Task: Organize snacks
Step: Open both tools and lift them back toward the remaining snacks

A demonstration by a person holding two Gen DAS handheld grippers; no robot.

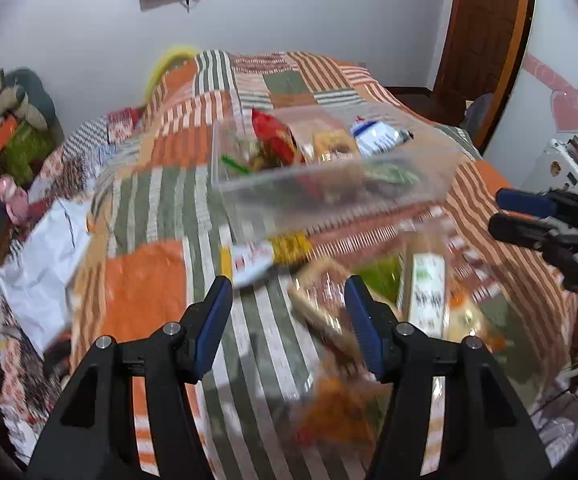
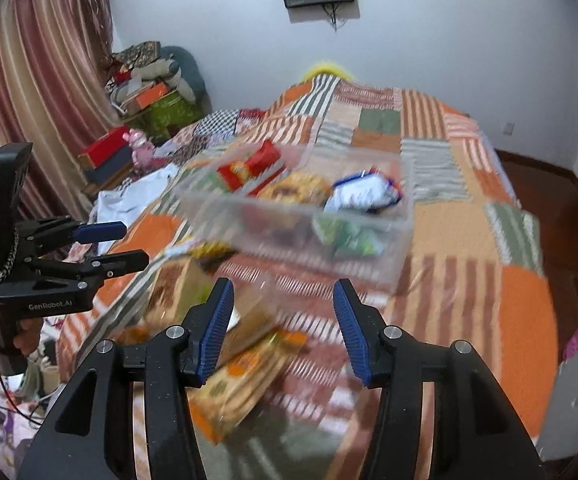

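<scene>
A clear plastic bin (image 1: 329, 192) (image 2: 369, 248) sits on the patchwork bed, holding a red packet (image 1: 273, 136) (image 2: 249, 168), a blue-white packet (image 1: 377, 136) (image 2: 365, 196) and other snacks. Loose snack packs lie in front of it: a white-yellow bar (image 1: 265, 256), a brown pack (image 1: 321, 304), a white-green pack (image 1: 425, 296) and an orange pack (image 2: 241, 376). My left gripper (image 1: 287, 320) (image 2: 129, 246) is open and empty above the loose packs. My right gripper (image 2: 283, 328) (image 1: 501, 212) is open and empty, just short of the bin.
The bed's patchwork quilt (image 1: 149, 280) (image 2: 469, 240) fills both views. A white sheet of paper (image 1: 41, 264) lies at its left edge. Boxes and a pink toy (image 2: 141, 148) stand by the curtain (image 2: 29, 80). A wooden door (image 1: 485, 32) is at the right.
</scene>
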